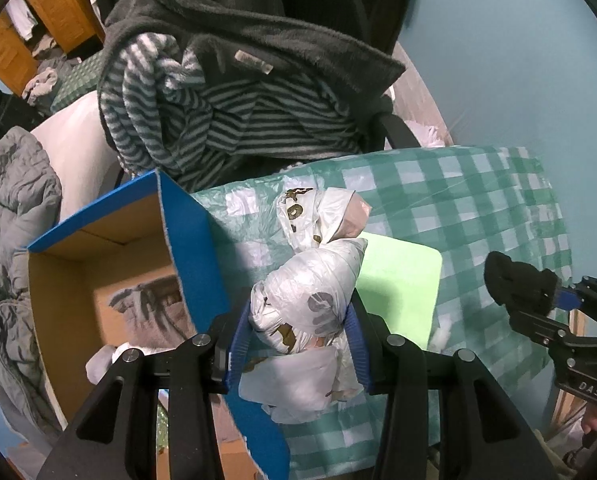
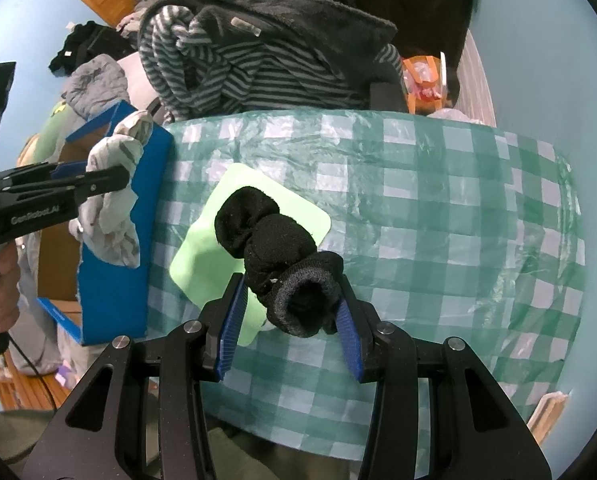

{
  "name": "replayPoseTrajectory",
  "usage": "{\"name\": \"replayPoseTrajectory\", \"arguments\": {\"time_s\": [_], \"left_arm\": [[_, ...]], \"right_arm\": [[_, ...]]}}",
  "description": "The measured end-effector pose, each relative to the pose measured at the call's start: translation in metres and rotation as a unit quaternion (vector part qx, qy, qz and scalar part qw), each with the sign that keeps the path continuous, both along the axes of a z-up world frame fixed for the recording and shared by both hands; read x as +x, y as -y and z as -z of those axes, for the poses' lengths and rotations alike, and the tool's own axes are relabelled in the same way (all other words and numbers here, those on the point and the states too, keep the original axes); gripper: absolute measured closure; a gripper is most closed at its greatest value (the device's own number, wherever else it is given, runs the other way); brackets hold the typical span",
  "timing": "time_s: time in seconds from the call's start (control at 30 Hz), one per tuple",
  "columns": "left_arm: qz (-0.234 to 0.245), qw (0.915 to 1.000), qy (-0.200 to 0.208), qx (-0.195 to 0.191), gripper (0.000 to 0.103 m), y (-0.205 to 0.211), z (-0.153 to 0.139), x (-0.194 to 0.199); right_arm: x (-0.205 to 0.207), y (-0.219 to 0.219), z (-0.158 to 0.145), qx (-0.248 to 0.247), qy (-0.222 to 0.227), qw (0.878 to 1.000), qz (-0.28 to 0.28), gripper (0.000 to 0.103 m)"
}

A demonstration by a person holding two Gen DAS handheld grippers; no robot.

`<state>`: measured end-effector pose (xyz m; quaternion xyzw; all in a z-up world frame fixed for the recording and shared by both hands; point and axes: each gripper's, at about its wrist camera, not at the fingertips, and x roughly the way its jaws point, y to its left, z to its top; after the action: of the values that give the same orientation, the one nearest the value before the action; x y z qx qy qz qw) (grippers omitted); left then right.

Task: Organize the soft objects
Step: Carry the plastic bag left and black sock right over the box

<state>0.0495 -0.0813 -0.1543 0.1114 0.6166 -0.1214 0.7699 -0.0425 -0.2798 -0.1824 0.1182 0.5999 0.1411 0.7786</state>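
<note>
Jaws pinching both bundles, left gripper [image 1: 300, 344] on white plastic-bag wad [image 1: 314, 300], right gripper [image 2: 288, 312] on black rolled sock [image 2: 274, 248], lifted over surface [image 2: 418, 184]; neither yet dropped into blue box [image 1: 98, 280] at nine o'clock.

I see a surface [image 2: 438, 184] covered in a green-and-white check. On it lies a plain pale green mat [image 2: 202, 256]. My right tool [image 2: 294, 316] is black with ribbed blue pads [image 2: 230, 332], and the rolled sock [image 2: 282, 264] between them is solid black. My left tool [image 1: 298, 344] shows the same black frame and blue pads, closed on a white bundle [image 1: 314, 300] marked with grey and olive-brown prints. The box [image 1: 98, 280] beside it is bright blue outside and plain cardboard brown inside. Behind the surface I make out a dark grey fleece [image 1: 282, 24] over a garment striped grey and pale blue [image 1: 234, 120]. The wall [image 1: 498, 60] is light blue.
</note>
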Motion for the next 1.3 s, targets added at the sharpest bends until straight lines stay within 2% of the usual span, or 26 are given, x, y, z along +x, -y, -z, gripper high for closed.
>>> {"name": "replayPoseTrajectory", "arguments": {"time_s": [0.4, 0.83, 1.3], "left_arm": [[-0.011, 0.9997, 0.023, 0.0, 0.058, -0.018, -0.031, -0.022], [-0.048, 0.9979, 0.043, 0.007, 0.058, -0.065, -0.056, -0.042], [-0.102, 0.9937, 0.045, 0.014, 0.058, -0.133, -0.057, -0.051]], "right_arm": [[0.001, -0.019, -0.031, 0.004, 0.022, 0.999, -0.024, 0.06], [0.012, -0.06, -0.063, 0.005, 0.05, 0.996, -0.071, 0.06], [0.028, -0.131, -0.081, 0.015, 0.067, 0.99, -0.127, 0.06]]}}
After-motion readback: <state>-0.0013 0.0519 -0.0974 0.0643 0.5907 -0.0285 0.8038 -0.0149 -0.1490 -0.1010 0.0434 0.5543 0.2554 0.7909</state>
